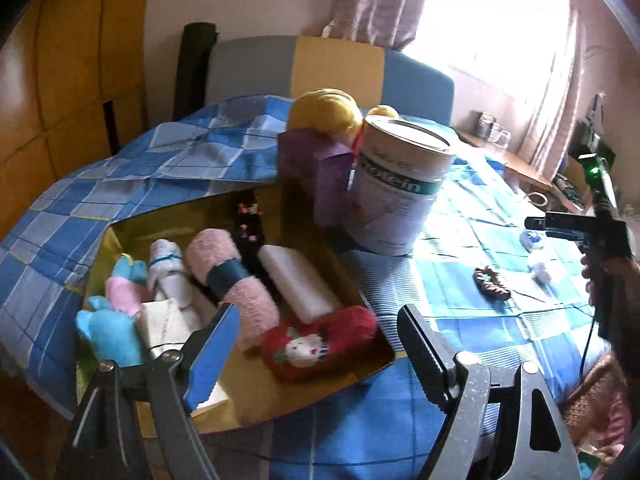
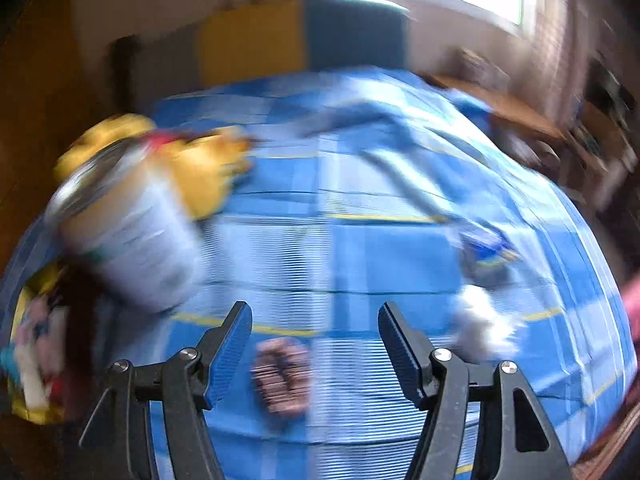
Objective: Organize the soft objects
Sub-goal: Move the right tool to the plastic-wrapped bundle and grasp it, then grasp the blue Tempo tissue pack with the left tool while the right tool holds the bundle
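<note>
With the yellow box (image 1: 120, 240) nearly filled, the right gripper (image 2: 316, 344), fingers spread and empty, hung over the brown scrunchie (image 2: 284, 376), apparently next to be pinched; the left gripper (image 1: 316, 344) was likewise spread.

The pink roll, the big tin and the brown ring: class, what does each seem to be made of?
Pink roll: fluffy terry cloth by its nap, with a smooth dark band.
Big tin: probably metal under a glossy printed label; shiny rim.
Brown ring: gathered fabric, likely a scrunchie; ruffled, matte.
</note>
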A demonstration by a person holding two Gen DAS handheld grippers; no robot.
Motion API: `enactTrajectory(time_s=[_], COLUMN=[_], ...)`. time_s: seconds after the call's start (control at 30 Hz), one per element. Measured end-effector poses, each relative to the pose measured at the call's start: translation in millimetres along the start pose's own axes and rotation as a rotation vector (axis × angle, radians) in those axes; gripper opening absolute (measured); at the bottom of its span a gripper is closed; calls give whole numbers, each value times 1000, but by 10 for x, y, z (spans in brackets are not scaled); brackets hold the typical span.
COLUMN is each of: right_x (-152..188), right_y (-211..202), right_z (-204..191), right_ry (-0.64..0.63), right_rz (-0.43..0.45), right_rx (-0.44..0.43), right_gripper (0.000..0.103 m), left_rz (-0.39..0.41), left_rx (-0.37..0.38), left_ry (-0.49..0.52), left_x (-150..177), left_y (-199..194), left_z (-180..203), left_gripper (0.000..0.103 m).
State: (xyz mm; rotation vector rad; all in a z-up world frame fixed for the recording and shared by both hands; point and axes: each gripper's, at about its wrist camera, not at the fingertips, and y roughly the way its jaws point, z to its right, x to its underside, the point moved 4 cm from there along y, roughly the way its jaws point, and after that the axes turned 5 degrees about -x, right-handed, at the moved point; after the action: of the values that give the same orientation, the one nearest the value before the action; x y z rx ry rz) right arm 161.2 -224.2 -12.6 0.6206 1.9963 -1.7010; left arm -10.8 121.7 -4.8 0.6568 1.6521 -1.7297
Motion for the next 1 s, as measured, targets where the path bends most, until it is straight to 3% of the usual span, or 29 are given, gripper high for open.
enactTrajectory(time_s=[0.13,0.23,0.47,0.53,0.63,0.7,0.83,1.0], right_x=[-96,-64,61,87,121,101,-24,72], right_y=[243,443,818,854,854,775,444,254], right_z=[843,1209,1450,1465,1454,1466,1659,2005], right_ry=[118,171,212,200,154,161,295,465], right_rz=[-113,-185,-281,-282,-273,-238,-73,-48], right_rx=[130,157,170,198,249,256,214,299], right_gripper=[67,67,64,43,35,34,34,35], left_rz=[-12,-15,-56,-61,-68,-71,-69,-79], left_rx=[51,71,95,96,106,119,140,194], left_ry=[33,62,91,100,123,148,215,320], left_x=[-26,-44,-25,-16,-13,-29,-98,-250], left_y=[13,39,153,167,182,184,216,339], left_z=[153,277,435,466,535,612,870,1384], left_gripper=[81,81,81,81,81,81,81,81])
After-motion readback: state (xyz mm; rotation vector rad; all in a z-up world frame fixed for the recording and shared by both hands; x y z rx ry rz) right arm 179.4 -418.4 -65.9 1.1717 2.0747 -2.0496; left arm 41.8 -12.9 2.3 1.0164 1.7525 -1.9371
